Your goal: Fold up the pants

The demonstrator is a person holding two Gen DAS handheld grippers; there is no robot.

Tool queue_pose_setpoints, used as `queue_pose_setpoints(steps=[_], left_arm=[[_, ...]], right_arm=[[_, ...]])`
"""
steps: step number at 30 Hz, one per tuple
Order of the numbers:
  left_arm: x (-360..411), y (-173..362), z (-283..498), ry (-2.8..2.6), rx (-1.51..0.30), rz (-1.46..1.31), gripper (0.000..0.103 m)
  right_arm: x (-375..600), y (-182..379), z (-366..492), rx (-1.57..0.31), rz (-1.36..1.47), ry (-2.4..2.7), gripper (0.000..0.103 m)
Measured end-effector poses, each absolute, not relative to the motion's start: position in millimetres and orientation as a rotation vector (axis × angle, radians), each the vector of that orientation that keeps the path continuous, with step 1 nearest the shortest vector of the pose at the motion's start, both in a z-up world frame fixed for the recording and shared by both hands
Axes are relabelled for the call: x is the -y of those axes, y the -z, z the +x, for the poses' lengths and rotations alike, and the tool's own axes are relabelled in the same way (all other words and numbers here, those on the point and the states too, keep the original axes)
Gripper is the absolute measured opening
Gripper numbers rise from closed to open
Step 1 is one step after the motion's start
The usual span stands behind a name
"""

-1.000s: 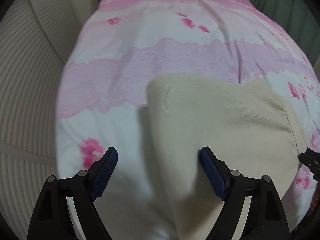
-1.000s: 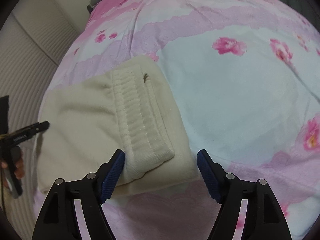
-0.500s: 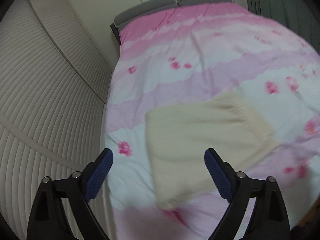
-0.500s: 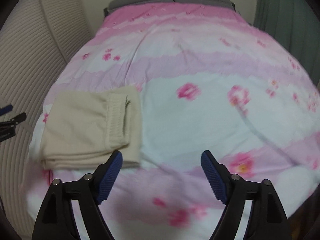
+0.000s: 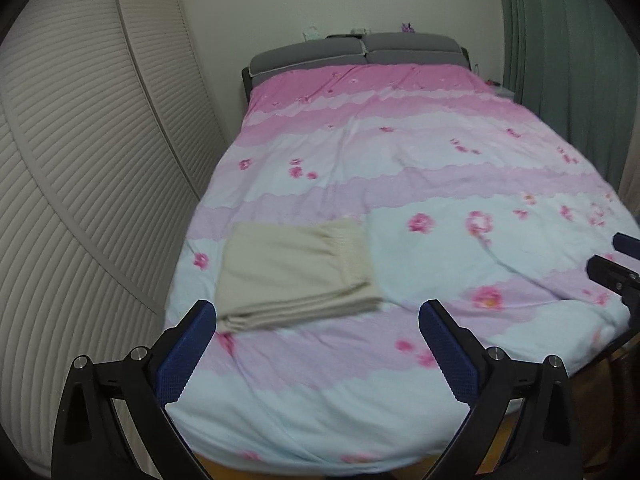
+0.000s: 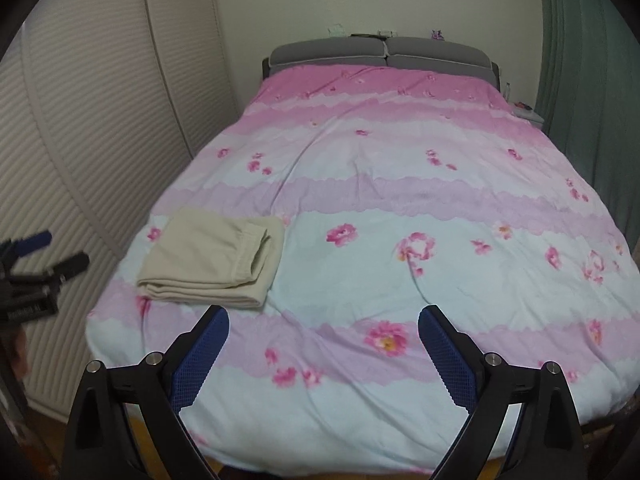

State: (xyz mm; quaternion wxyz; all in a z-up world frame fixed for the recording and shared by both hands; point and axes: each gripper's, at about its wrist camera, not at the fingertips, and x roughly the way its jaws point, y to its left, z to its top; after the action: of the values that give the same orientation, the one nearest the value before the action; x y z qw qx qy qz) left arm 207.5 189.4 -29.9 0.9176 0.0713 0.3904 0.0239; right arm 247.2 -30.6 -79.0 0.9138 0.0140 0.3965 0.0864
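I hold both hand-held grippers, left (image 5: 312,344) and right (image 6: 323,350), wide and empty; the pants (image 6: 212,258) lie folded near the bed's (image 6: 400,420) left edge, apparently finished.

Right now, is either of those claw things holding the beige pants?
No: the folded pants lie alone on the bedspread, while the right gripper and left gripper hang open, empty.

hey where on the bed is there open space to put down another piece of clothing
The folded pants take the bed's near-left corner, by the louvered doors. Free bedspread lies everywhere right of them to the green curtain, and beyond them up to the grey headboard. Both grippers, left and right, hang open, off the bed.
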Motion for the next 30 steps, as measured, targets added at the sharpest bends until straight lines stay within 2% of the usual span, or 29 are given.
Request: queue_pose_setpoints(steps=[11,30], left_arm=[[-80,-12,104,-0.052,-0.699,0.089,0.103],[-18,-64,62,0.045,-0.586,0.137,0.103]], right_arm=[[116,24,146,-0.734,0.012,-0.202,0.096],[182,-24,64,-0.628,0.063,-0.109,0.096]])
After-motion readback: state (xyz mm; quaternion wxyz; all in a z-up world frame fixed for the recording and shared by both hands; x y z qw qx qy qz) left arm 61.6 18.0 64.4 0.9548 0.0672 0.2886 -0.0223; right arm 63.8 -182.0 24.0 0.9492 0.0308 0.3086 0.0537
